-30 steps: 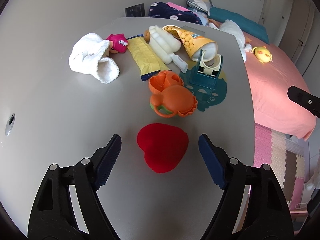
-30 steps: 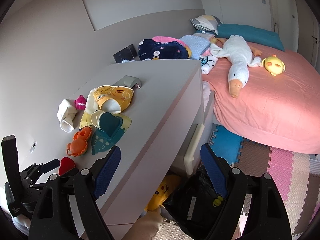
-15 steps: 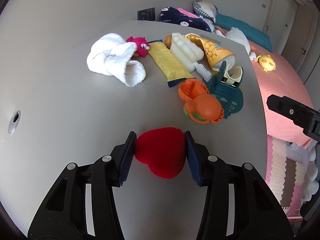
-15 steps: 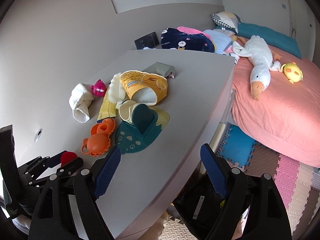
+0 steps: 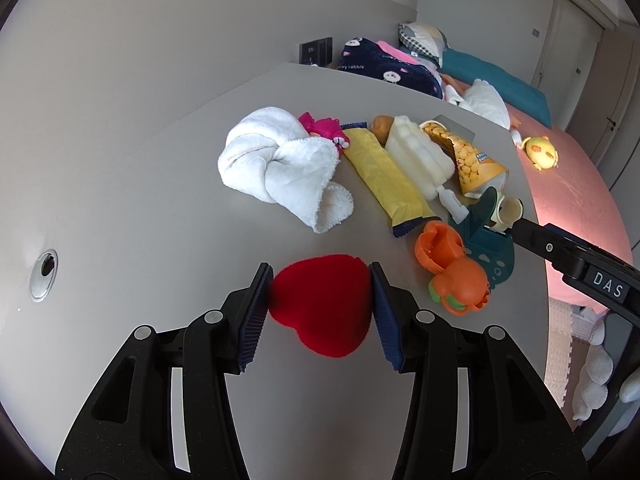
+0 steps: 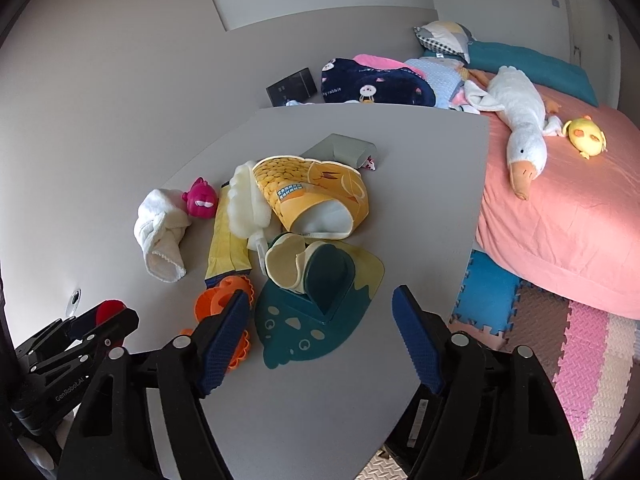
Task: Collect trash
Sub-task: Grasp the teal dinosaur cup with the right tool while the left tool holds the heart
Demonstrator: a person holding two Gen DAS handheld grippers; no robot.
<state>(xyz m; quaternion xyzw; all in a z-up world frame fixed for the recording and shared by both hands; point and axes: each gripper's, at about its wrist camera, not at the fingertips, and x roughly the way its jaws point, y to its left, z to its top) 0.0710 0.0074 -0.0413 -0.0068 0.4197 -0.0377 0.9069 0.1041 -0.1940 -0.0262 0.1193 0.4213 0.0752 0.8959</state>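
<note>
My left gripper (image 5: 320, 277) is shut on a red heart-shaped soft object (image 5: 326, 312), with both blue pads pressed against its sides just above the grey table (image 5: 140, 208). In the right wrist view the heart (image 6: 110, 307) shows as a red spot in that gripper at the lower left. My right gripper (image 6: 320, 306) hangs over the table's front part, its jaws closing. A dark teal bib (image 6: 316, 332) lies below and between them, untouched. Farther back lie a yellow wrapper (image 6: 224, 248) and a yellow snack bag (image 6: 320, 196).
A white towel (image 5: 280, 168), a pink toy (image 5: 324, 128), a white bottle (image 5: 416, 156) and an orange toy (image 5: 456, 272) crowd the table's middle. A grey box (image 6: 344, 148) sits behind. To the right is a pink bed (image 6: 580, 208) with a plush goose (image 6: 524, 136); foam mats (image 6: 560, 320) cover the floor.
My left gripper has closed on the red heart and drawn it back, away from the pile. My right gripper has swung left over the table to above the teal bib, and its jaws have narrowed.
</note>
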